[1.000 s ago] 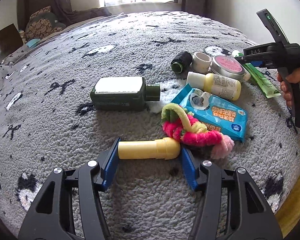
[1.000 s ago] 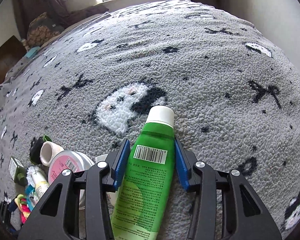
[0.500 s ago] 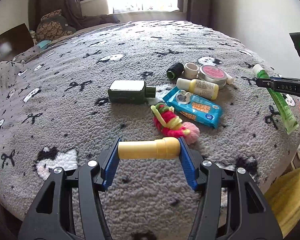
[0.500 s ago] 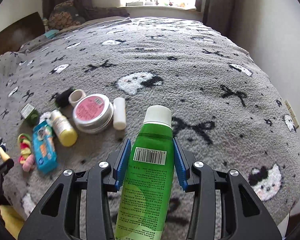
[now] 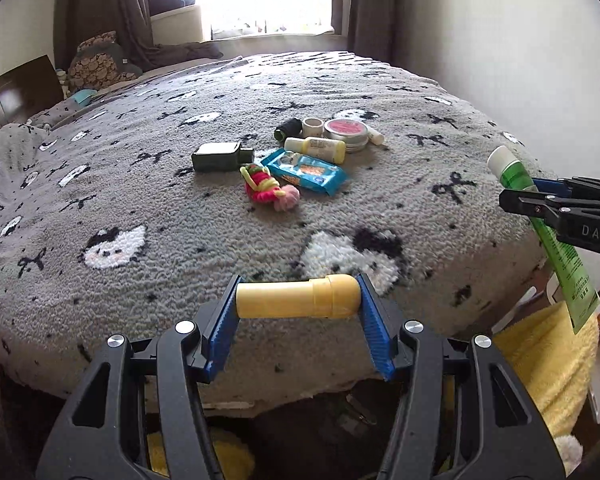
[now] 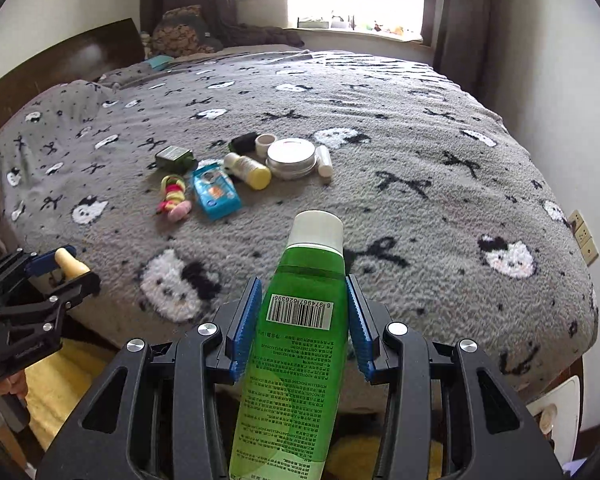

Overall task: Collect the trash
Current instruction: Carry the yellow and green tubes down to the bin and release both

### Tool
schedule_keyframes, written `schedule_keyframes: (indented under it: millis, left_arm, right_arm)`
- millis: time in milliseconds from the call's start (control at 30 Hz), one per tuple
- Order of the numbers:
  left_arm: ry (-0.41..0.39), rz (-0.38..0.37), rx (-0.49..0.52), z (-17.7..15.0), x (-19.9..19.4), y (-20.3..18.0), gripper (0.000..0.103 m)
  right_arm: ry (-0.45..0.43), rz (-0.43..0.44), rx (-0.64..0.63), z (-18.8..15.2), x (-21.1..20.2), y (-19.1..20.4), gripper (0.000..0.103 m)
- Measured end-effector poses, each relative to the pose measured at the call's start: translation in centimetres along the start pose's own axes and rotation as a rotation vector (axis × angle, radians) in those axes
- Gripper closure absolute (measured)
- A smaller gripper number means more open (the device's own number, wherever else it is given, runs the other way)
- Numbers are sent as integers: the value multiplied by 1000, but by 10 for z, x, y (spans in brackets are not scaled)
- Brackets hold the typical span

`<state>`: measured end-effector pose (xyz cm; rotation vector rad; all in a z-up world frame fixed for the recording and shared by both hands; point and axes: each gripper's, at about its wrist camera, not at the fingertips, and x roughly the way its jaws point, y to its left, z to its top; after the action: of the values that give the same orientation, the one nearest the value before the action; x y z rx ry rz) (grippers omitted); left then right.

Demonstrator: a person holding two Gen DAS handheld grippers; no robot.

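Lying crosswise in the left gripper [image 5: 298, 296]: a pale yellow tube [image 5: 298, 295], long axis running 9-to-3 o'clock, cap end toward 3, each end pressed by a blue finger pad [image 5: 220, 328], hanging over the near edge of the grey patterned blanket [image 5: 140, 208]. Standing lengthwise in the right gripper [image 6: 302, 320]: a green squeeze tube [image 6: 296, 344], white cap pointing to 12 o'clock, barcode up, pinched across its width, tail dropping out of view toward 6. Both tongs thus being loaded, neither free for another pick; judging from this, a drop-off coming before anything else. No bin showing in either view, so its direction cannot be told; only something yellow and soft [image 5: 540, 360] below the bed edge toward 4 o'clock in the left view. Remaining litter clustering well apart at 12 o'clock from the left gripper and 11 o'clock from the right: blue wipes packet [image 5: 304, 170], pink-and-yellow fuzzy toy [image 5: 268, 188], dark green bottle [image 5: 220, 156], yellow-capped bottle [image 5: 316, 146], round tin [image 5: 347, 131], black thread spool [image 5: 288, 129]. Left gripper looking marginally nearer the cluster. Left view revealing the tin's pink face; right view catching it as pale silver, but adding a wall socket [image 6: 584, 236] at 3 o'clock and the left gripper at 9.
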<state>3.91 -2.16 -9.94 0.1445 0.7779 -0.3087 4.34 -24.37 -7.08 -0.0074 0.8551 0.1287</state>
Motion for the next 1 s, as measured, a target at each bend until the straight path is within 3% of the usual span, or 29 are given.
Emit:
schedule_keyframes:
  millis: [200,433,1000]
  left_arm:
    - [25,-12,10,-35,-13,-17,50]
    - [120,-44,12,-77,3,-32,50]
    - [396,-116,-31,-153,71,-30,50]
  right_arm:
    - [47,24,0,-52,-5,10,60]
    - [161,76,1,-97,12,21,60]
    - [432,138,17,-155,85,43,60]
